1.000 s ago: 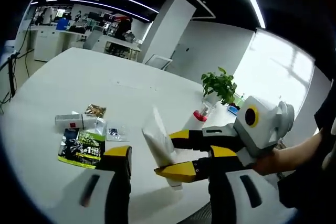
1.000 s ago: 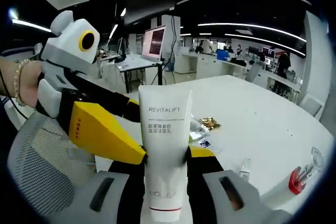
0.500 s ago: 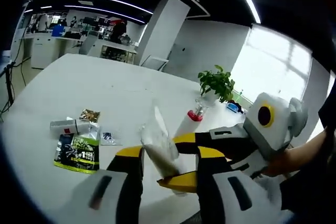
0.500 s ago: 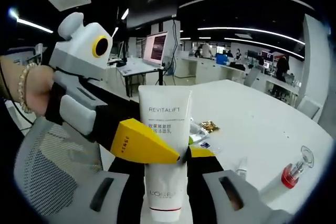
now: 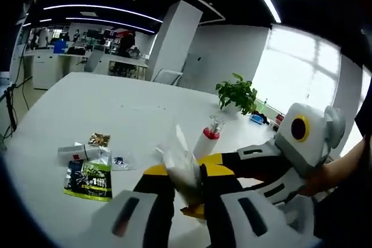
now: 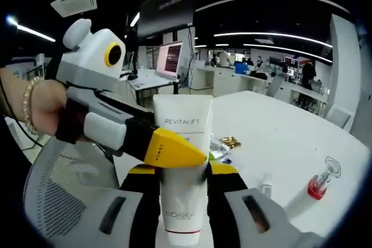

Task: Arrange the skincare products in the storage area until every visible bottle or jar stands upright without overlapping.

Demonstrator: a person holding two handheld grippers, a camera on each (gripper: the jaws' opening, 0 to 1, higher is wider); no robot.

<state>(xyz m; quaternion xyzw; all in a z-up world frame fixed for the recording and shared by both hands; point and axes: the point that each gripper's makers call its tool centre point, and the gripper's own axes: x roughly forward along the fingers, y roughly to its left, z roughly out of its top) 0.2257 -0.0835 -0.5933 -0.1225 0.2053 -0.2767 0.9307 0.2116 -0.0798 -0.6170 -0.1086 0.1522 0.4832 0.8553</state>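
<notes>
A white Revitalift tube [image 6: 182, 161] stands upright, cap down, between my right gripper's [image 6: 182, 171] jaws, which are shut on its lower half. My left gripper [image 6: 174, 150] comes in from the left of the right gripper view, one yellow jaw lying across the front of the tube. In the left gripper view the tube [image 5: 181, 164] shows edge-on, and my left gripper [image 5: 185, 172] has both yellow tips pressed against its sides. A red-banded bottle [image 5: 206, 137] with a clear cap stands on the white table [image 5: 87, 97]; the right gripper view also shows this bottle [image 6: 318, 185].
A green sachet [image 5: 88, 179], a small white tube with a red label [image 5: 78, 152], a gold sachet [image 5: 99, 139] and a small packet [image 5: 121, 161] lie at the left. A potted plant [image 5: 237, 92] stands at the far edge. A mesh chair [image 6: 58, 201] sits nearby.
My left gripper's jaws, wide apart a second ago, have narrowed onto the tube. The right gripper kept its hold on the tube.
</notes>
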